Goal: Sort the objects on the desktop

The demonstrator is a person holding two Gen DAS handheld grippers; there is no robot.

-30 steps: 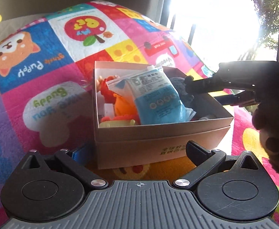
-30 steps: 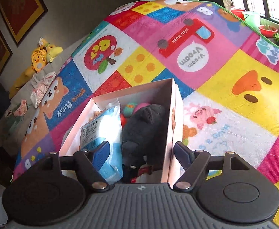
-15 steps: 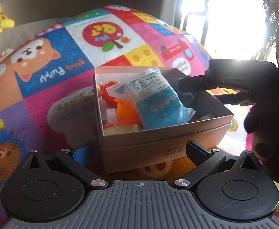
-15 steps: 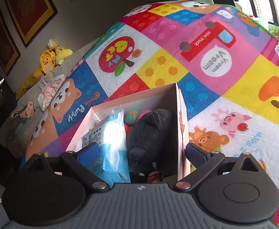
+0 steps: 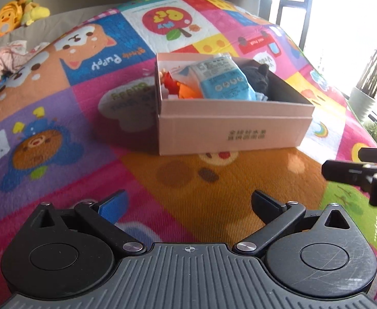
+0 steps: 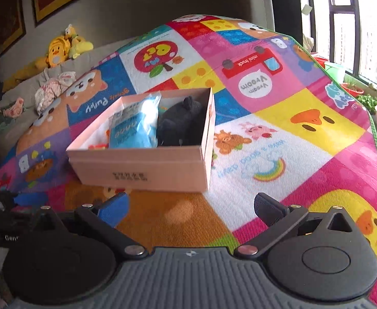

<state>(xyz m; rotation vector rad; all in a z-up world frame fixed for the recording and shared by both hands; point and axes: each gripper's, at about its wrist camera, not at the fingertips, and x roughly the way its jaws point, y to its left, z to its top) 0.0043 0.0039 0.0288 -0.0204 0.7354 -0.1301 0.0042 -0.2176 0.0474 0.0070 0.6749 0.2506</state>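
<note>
Presently the right gripper (image 6: pixel 190 207) has its jaws spread wide and opening, nothing between them; only the play mat (image 6: pixel 304 108) shows in the gap. Left gripper (image 5: pixel 188 204) likewise released, jaws wide apart, empty, held over the orange patch of the mat.

Pink cardboard box (image 6: pixel 142 166) sits on the mat ahead of both grippers, apart from the fingertips, untouched. In the right wrist view it lies ahead and slightly left of the gap; in the left wrist view, ahead and slightly right.

Contents: blue-and-white packet (image 5: pixel 220 81) leaning in the middle; dark plush toy (image 6: pixel 182 123) at the box's right side, next to the packet; orange and red toys (image 5: pixel 180 88) at the left, partly hidden by the wall.

Far off the mat's edge: yellow plush toys (image 6: pixel 62 46) and crumpled cloth (image 6: pixel 52 91).
</note>
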